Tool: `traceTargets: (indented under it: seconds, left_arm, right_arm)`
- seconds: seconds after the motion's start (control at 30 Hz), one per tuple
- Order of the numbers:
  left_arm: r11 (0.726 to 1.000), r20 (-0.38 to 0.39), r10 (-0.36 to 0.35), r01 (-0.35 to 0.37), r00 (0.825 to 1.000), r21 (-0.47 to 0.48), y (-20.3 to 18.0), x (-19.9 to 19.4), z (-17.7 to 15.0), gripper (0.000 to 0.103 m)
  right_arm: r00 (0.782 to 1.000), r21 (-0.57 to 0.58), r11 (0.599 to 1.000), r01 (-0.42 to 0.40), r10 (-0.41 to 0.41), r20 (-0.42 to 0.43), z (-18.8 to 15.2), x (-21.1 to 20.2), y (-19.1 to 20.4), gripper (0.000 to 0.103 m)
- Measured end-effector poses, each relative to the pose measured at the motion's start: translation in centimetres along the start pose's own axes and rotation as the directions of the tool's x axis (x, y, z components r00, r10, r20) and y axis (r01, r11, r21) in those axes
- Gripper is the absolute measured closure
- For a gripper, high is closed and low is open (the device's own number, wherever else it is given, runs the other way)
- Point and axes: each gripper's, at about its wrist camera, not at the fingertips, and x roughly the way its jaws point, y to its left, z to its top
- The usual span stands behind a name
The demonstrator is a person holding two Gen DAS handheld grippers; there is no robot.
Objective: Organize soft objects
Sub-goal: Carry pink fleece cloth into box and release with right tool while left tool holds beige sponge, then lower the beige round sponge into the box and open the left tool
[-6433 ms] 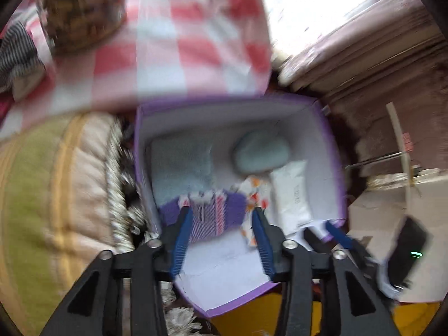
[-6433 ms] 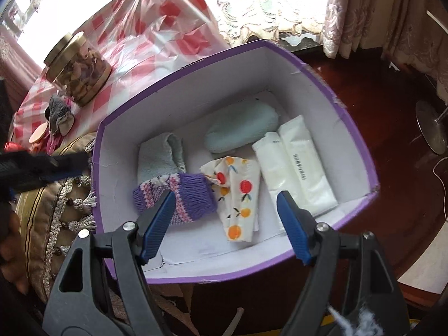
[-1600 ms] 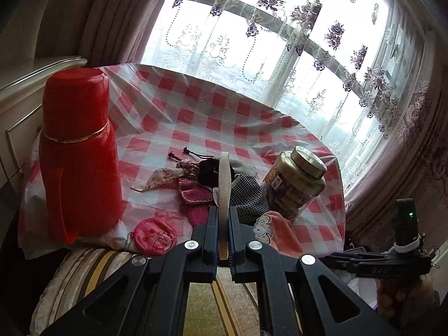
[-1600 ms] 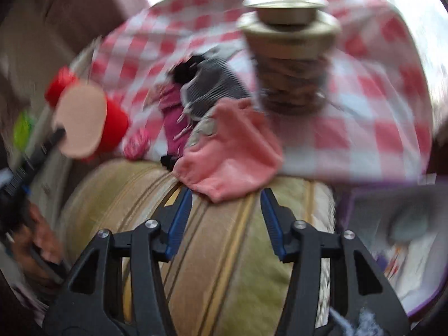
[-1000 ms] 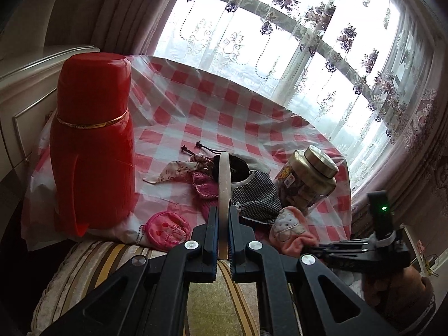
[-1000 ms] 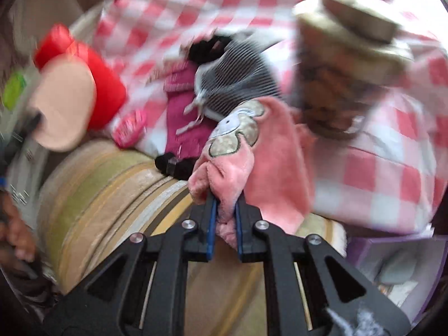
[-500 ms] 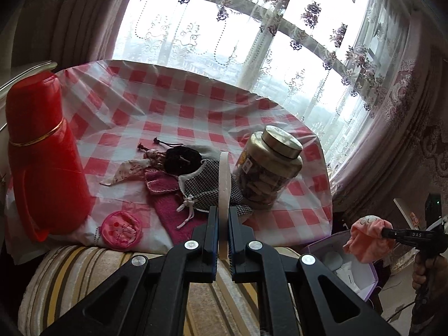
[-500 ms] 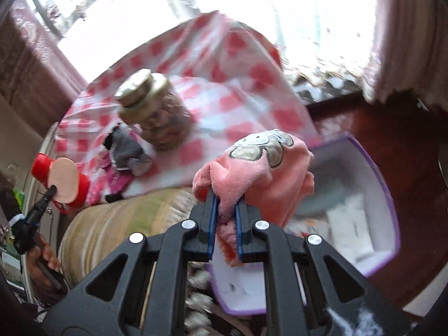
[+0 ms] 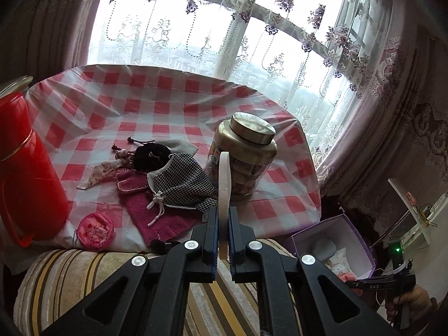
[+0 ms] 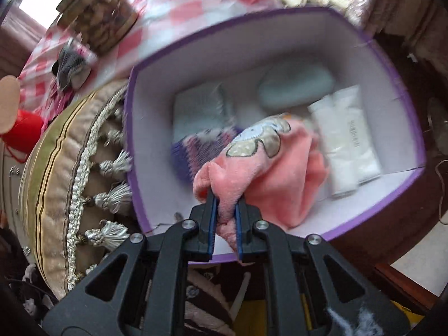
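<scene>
Hanging over the open purple-rimmed cardboard box (image 10: 280, 16), a pink fleece cloth with a grey-and-white cartoon patch (image 10: 260, 168) is clamped by one bunched edge between the closed jaws of the right gripper (image 10: 225, 204). The cloth's long axis is seen to run from that pinched edge up and to the right across the frame, the patch facing the camera and the loose end spread above the box floor; whether it touches the contents cannot be told.

Only in the right wrist view is the box interior shown from above: a pale blue folded cloth (image 10: 200, 109), a pale blue oval pouch (image 10: 296, 85), a purple-and-white knitted piece (image 10: 193, 148) and two white plastic packets (image 10: 347, 140) lying side by side near the right wall. A tasselled striped cushion (image 10: 70, 162) is seen just left of the box.

Only in the left wrist view is the red-and-white checked tablecloth (image 9: 173, 103) shown in full, bearing a red plastic flask (image 9: 25, 173), a gold-lidded jar (image 9: 243, 156), a black-and-white checked cloth pouch (image 9: 182, 182), a magenta knitted piece (image 9: 156, 218) and a small round pink purse (image 9: 95, 229). There the box (image 9: 361, 240) appears at lower right, well apart from the table items. The left gripper (image 9: 223, 235) is closed on a thin round beige pad (image 9: 224, 184), held upright and edge-on.
</scene>
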Motion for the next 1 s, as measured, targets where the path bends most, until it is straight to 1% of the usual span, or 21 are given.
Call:
traceTargets:
  seconds: [0.07,0.13,0.2,0.23,0.3,0.37,0.4,0.43,0.47,0.5,0.53,0.6,0.67,0.7,0.73,0.77,0.8,0.87,0.93,0.97,1.0]
  left_arm:
    - [1.000,0.002,-0.004,0.004,1.000,0.012,-0.6,-0.1,0.1,0.097]
    - [1.000,0.003,-0.010,0.009,1.000,0.024,-1.1,-0.1,0.2,0.097]
    - [0.999,0.004,-0.016,0.016,1.000,0.031,-1.5,-0.1,0.3,0.097]
    - [0.999,0.004,-0.022,0.022,1.000,0.036,-1.7,0.0,0.5,0.097]
    - [0.999,-0.001,-0.034,0.034,0.999,0.041,-2.3,0.3,0.6,0.097]
    - [0.998,-0.013,-0.053,0.053,0.999,0.046,-2.8,0.9,0.6,0.097]
    - [0.997,-0.018,-0.059,0.060,0.998,0.050,-3.1,1.1,0.6,0.097]
    - [0.996,-0.023,-0.068,0.069,0.997,0.058,-3.5,1.3,0.7,0.097]
    - [0.995,-0.027,-0.074,0.076,0.997,0.064,-3.9,1.5,0.6,0.097]
    - [0.993,-0.035,-0.086,0.089,0.996,0.072,-4.3,1.7,0.6,0.097]
    - [0.992,-0.044,-0.099,0.102,0.994,0.074,-4.7,2.0,0.5,0.097]
    - [0.988,-0.069,-0.130,0.135,0.989,0.071,-5.3,2.7,0.4,0.097]
    - [0.983,-0.092,-0.165,0.171,0.982,0.063,-5.9,3.4,0.2,0.097]
    - [0.979,-0.106,-0.190,0.197,0.976,0.056,-6.2,3.8,0.2,0.097]
    - [0.969,-0.135,-0.237,0.244,0.962,0.038,-6.7,4.5,0.2,0.097]
    - [0.959,-0.160,-0.277,0.283,0.947,0.014,-7.0,5.0,0.1,0.097]
    - [0.942,-0.200,-0.334,0.335,0.921,-0.030,-7.4,6.1,0.0,0.097]
    - [0.916,-0.254,-0.399,0.393,0.881,-0.077,-8.5,7.7,-0.4,0.097]
    - [0.887,-0.306,-0.460,0.443,0.833,-0.127,-9.8,9.6,-0.9,0.097]
    - [0.872,-0.331,-0.489,0.463,0.807,-0.160,-10.5,10.6,-1.2,0.097]
    - [0.859,-0.358,-0.513,0.473,0.780,-0.199,-11.2,11.9,-1.6,0.097]
  right_arm:
    - [0.997,-0.013,0.999,-0.051,0.050,-0.054,-0.1,1.7,1.1,0.089]
    - [0.993,-0.023,0.997,-0.079,0.076,-0.091,-0.2,3.0,1.8,0.089]
    - [0.984,-0.023,0.992,-0.120,0.116,-0.133,-0.3,4.6,2.3,0.088]
    - [0.978,-0.019,0.990,-0.142,0.137,-0.158,-0.4,5.3,2.6,0.085]
    - [0.962,-0.019,0.984,-0.174,0.166,-0.217,-0.7,6.9,3.2,0.083]
    - [0.933,0.002,0.974,-0.224,0.216,-0.287,-1.0,8.6,3.7,0.081]
    - [0.920,0.021,0.969,-0.245,0.240,-0.310,-1.1,9.2,3.7,0.076]
    - [0.916,0.032,0.969,-0.243,0.241,-0.320,-1.2,9.6,3.7,0.068]
    - [0.918,0.035,0.972,-0.232,0.231,-0.322,-1.1,9.6,3.5,0.061]
    - [0.917,0.042,0.970,-0.238,0.238,-0.320,-1.1,9.4,3.3,0.044]
    - [0.919,0.044,0.967,-0.250,0.251,-0.305,-0.9,8.8,2.8,0.032]
    - [0.929,0.041,0.967,-0.253,0.255,-0.268,-0.4,7.5,1.9,0.031]
    - [0.952,0.026,0.975,-0.222,0.223,-0.210,0.0,5.5,0.7,0.031]
    - [0.964,0.017,0.981,-0.193,0.193,-0.184,0.2,4.6,0.2,0.031]
    - [0.979,0.007,0.989,-0.145,0.145,-0.144,0.5,3.7,-0.5,0.031]
    - [0.987,0.001,0.994,-0.110,0.109,-0.117,0.6,3.3,-0.8,0.031]
    - [0.994,-0.012,0.998,-0.063,0.062,-0.092,0.9,3.0,-1.0,0.031]
    - [0.993,-0.025,0.998,-0.049,0.046,-0.105,1.1,3.5,-1.1,0.031]
    - [0.990,-0.026,0.997,-0.067,0.063,-0.129,1.3,4.7,-1.1,0.031]
    - [0.987,-0.034,0.997,-0.070,0.064,-0.150,1.5,5.5,-0.7,0.031]
    - [0.982,-0.040,0.998,-0.054,0.046,-0.183,1.5,6.7,-0.6,0.031]
